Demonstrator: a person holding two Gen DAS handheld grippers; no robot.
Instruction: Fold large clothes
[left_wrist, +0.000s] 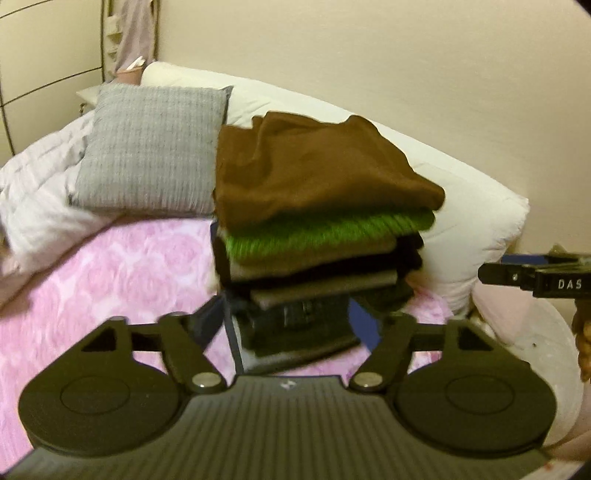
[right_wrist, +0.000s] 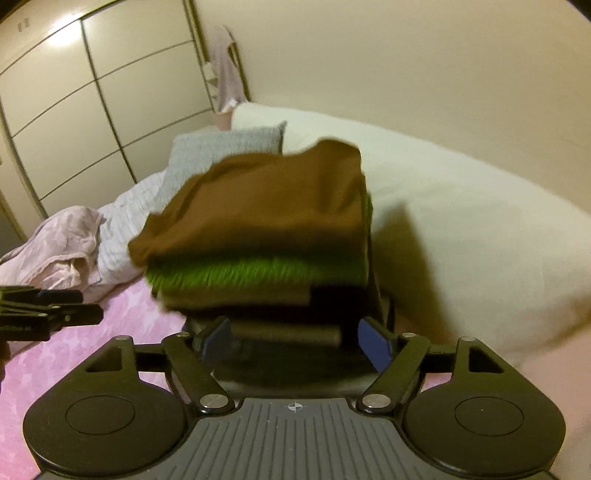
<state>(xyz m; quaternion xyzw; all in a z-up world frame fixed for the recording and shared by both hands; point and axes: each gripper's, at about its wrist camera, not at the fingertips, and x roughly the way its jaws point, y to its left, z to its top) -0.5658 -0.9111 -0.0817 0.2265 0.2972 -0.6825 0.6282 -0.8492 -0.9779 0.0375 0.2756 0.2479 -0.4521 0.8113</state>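
Note:
A stack of folded clothes (left_wrist: 314, 258) stands on the pink bedspread (left_wrist: 110, 277). Its top piece is a brown garment (left_wrist: 314, 173) (right_wrist: 266, 210), and under that lie a green knit (left_wrist: 325, 230) (right_wrist: 258, 275) and several olive, black and grey layers. My left gripper (left_wrist: 291, 314) is open, fingers wide apart, and the stack's dark bottom layers show between them. My right gripper (right_wrist: 295, 336) is open in the same way at the stack's base. Whether any finger touches the cloth is unclear. Each gripper also shows from the side in the other's view, the right gripper (left_wrist: 484, 273) and the left gripper (right_wrist: 96, 314).
A grey knit cushion (left_wrist: 151, 147) leans behind the stack on the left, and a big white pillow (left_wrist: 472, 221) lies against the wall on the right. A crumpled pink garment (right_wrist: 55, 251) and a white quilt (left_wrist: 37, 192) lie at the bed's far left. Wardrobe doors (right_wrist: 92, 110) stand beyond.

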